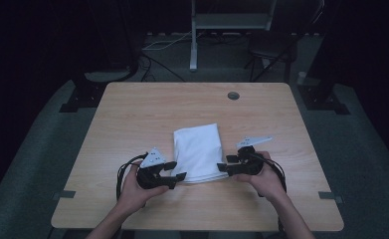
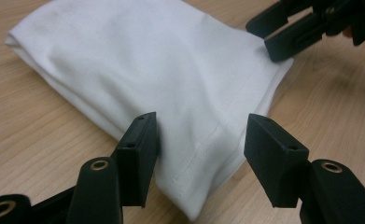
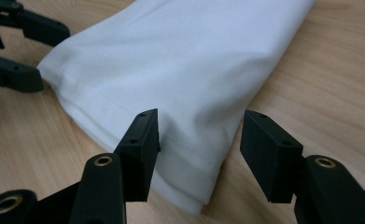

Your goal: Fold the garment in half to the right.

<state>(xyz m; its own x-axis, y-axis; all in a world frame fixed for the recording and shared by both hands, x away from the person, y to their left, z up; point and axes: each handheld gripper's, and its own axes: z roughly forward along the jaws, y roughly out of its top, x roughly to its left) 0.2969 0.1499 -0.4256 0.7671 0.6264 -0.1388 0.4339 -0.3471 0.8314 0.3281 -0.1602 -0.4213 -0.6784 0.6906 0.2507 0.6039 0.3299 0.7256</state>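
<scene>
A folded white cloth [image 1: 198,149] lies on the wooden table [image 1: 132,114], a little toward the near edge. My left gripper [image 1: 178,170] stands open at the cloth's near left corner. In the left gripper view that corner [image 2: 189,186] sits between the jaws; the left pad [image 2: 140,149] rests against the fold and the right pad stands clear. My right gripper [image 1: 224,163] is open at the near right corner. In the right gripper view the hemmed corner [image 3: 189,177] lies between its spread jaws. Each gripper view shows the other gripper across the cloth [image 2: 283,32] [image 3: 21,51].
A round cable hole [image 1: 233,95] sits near the table's far edge. Beyond the table are a white stand leg [image 1: 193,45], a dark chair base [image 1: 269,50] and cables on the floor. Bare wood surrounds the cloth on all sides.
</scene>
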